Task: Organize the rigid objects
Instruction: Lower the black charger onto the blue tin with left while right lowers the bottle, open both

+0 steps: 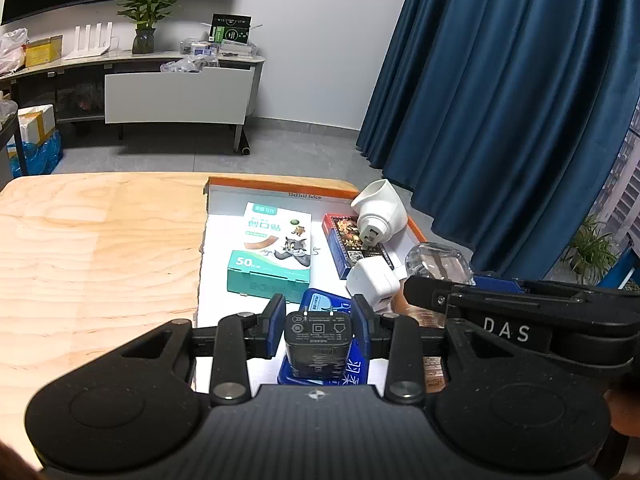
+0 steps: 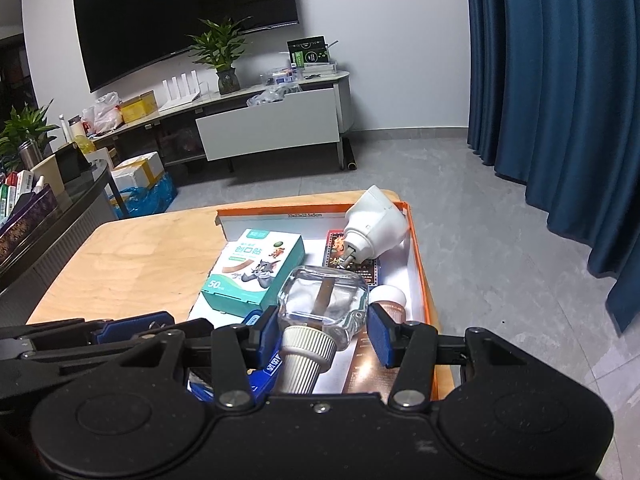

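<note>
An orange-rimmed white box (image 1: pixel 280 184) (image 2: pixel 420 264) sits on the wooden table and holds several items. My left gripper (image 1: pixel 319 326) stands around a black charger (image 1: pixel 318 340) resting on a blue packet (image 1: pixel 340 384); the jaws are slightly apart from its sides. My right gripper (image 2: pixel 324 330) stands open around a clear glass bottle (image 2: pixel 326 300) with a ribbed cream cap; the right pad is apart from it. In the box lie a teal plaster box (image 1: pixel 272 248) (image 2: pixel 256 272), a dark card box (image 1: pixel 352 244), a white plug-in device (image 1: pixel 380 212) (image 2: pixel 374 228) and a white charger (image 1: pixel 372 280).
The wooden table (image 1: pixel 92 248) (image 2: pixel 132 256) extends left of the box. The right gripper's arm (image 1: pixel 520 320) crosses the left wrist view on the right. A blue curtain (image 1: pixel 520 100) hangs on the right, a TV cabinet (image 2: pixel 272 124) stands at the far wall.
</note>
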